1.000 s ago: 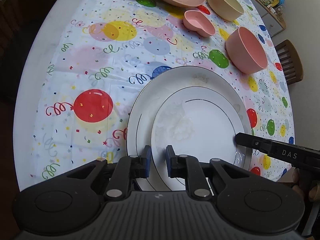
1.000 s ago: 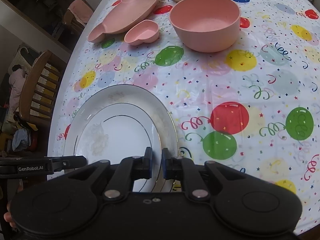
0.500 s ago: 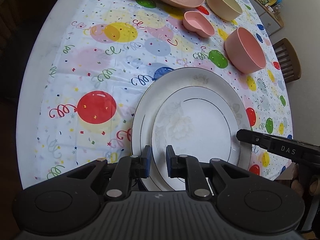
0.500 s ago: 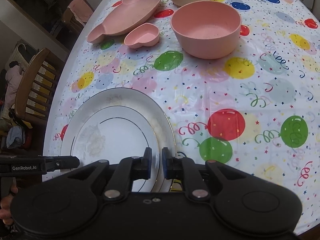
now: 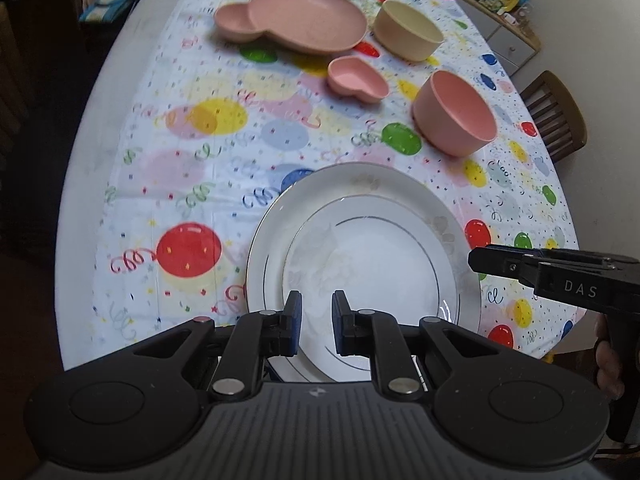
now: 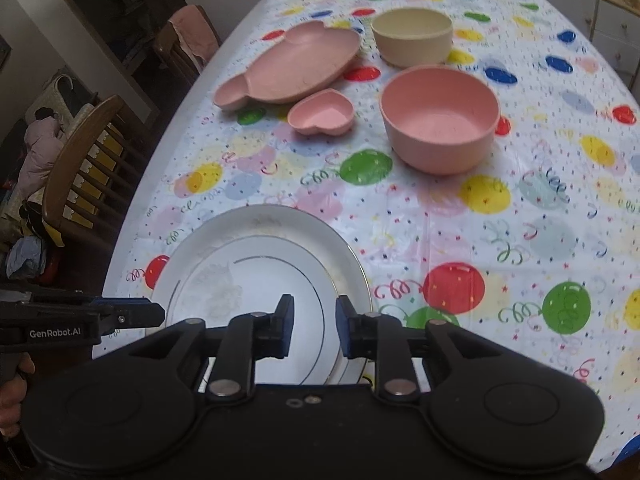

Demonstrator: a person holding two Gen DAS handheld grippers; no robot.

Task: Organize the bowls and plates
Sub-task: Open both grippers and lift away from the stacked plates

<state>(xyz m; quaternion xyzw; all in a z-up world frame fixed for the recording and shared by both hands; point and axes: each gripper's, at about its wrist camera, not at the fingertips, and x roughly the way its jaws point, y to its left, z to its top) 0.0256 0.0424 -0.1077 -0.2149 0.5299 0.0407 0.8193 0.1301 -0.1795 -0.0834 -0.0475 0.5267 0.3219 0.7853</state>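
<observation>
Small plate [image 5: 372, 280] already nested on large plate [image 5: 264, 256] — left tool [image 5: 316, 322] and right tool [image 6: 314, 326] hover slightly parted, empty, likely freed for the pink bowl [image 6: 440, 120]

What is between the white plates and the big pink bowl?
Only bare balloon tablecloth with a printed green balloon lies between the white plates and the big pink bowl; the right wrist view shows it best.

White plates [image 5: 362, 216]: two, stacked
Pink bowls [image 6: 440, 120]: one
Cream bowls [image 6: 412, 36]: one
Heart dishes [image 6: 322, 114]: one
Bear plates [image 6: 288, 66]: one
Chairs [image 6: 80, 168]: two
</observation>
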